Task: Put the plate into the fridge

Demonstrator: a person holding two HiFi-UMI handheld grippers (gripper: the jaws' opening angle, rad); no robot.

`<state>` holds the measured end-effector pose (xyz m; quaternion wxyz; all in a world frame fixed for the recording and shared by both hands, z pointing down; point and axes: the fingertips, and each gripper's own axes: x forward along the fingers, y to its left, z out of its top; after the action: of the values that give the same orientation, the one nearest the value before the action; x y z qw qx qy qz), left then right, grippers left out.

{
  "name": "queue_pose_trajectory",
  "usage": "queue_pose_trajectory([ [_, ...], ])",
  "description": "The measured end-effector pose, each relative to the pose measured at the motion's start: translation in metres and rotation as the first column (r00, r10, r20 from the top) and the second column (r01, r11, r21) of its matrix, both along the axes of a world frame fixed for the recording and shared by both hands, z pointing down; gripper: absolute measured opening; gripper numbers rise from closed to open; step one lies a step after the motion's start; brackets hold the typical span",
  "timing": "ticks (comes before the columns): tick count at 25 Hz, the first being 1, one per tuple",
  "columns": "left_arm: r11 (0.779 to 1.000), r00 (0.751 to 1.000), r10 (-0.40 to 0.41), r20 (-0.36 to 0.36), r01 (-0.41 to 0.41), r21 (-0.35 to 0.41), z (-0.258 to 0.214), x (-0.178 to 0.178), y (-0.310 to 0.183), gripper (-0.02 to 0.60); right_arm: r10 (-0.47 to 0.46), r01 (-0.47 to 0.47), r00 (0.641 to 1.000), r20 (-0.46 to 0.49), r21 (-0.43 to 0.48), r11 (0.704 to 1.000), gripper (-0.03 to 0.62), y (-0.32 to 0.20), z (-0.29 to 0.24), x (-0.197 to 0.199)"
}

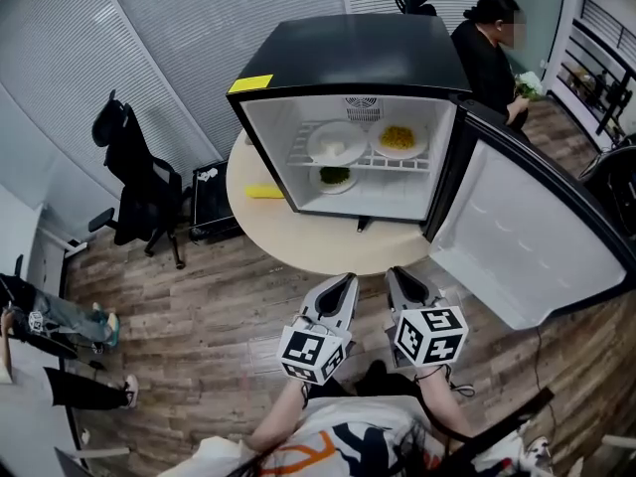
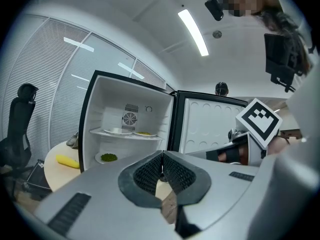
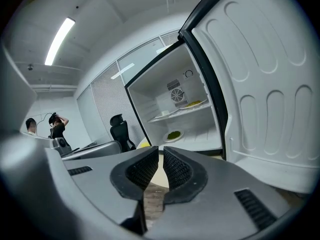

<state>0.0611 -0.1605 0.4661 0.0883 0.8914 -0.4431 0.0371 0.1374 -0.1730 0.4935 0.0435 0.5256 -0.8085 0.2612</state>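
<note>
1. We've got both grippers side by side, pointing at the fridge [image 1: 348, 53] and well apart from it.
2. Left gripper [image 2: 161, 156]: jaws pressed together at the tips, nothing in them.
3. Right gripper [image 3: 161, 153]: jaws all but together, just a sliver of a gap between the pads, nothing in there either.
4. The fridge sits on a round table [image 1: 298, 238] straight ahead of the jaws. Its door [image 1: 517, 237] is swung wide open, ahead and to the right of the right jaws.
5. The plates are already inside, far ahead of both jaws. A white plate [image 1: 336, 143] and a plate with yellow food [image 1: 398, 139] sit next to each other on the wire shelf. A plate with green food [image 1: 335, 177] is on the fridge floor under the white one.
6. There's a yellow thing [image 1: 263, 192] on the table just left of the fridge, ahead-left of the left jaws. We can't tell what it is.
7. A black chair [image 1: 134, 182] stands way off to the left of the jaws, and a person [image 1: 487, 58] is behind the fridge on the right.
</note>
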Motion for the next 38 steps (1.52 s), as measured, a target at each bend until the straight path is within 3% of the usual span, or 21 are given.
queue_pose_trajectory([
  [11, 0.999, 0.999, 0.049, -0.012, -0.049, -0.018, 0.005, -0.033, 0.032, 0.011, 0.017, -0.017, 1.0, 0.014, -0.034, 0.999, 0.028, 0.037, 0.01, -0.044],
  [26, 0.993, 0.993, 0.114, -0.024, -0.114, -0.008, 0.004, -0.112, 0.098, 0.011, 0.065, -0.063, 0.997, 0.033, -0.05, 0.997, 0.02, 0.109, 0.015, -0.13],
  [38, 0.987, 0.987, 0.162, -0.026, -0.162, 0.009, 0.002, -0.14, 0.143, 0.011, 0.082, -0.08, 0.996, 0.042, -0.05, 0.996, 0.02, 0.156, 0.017, -0.163],
])
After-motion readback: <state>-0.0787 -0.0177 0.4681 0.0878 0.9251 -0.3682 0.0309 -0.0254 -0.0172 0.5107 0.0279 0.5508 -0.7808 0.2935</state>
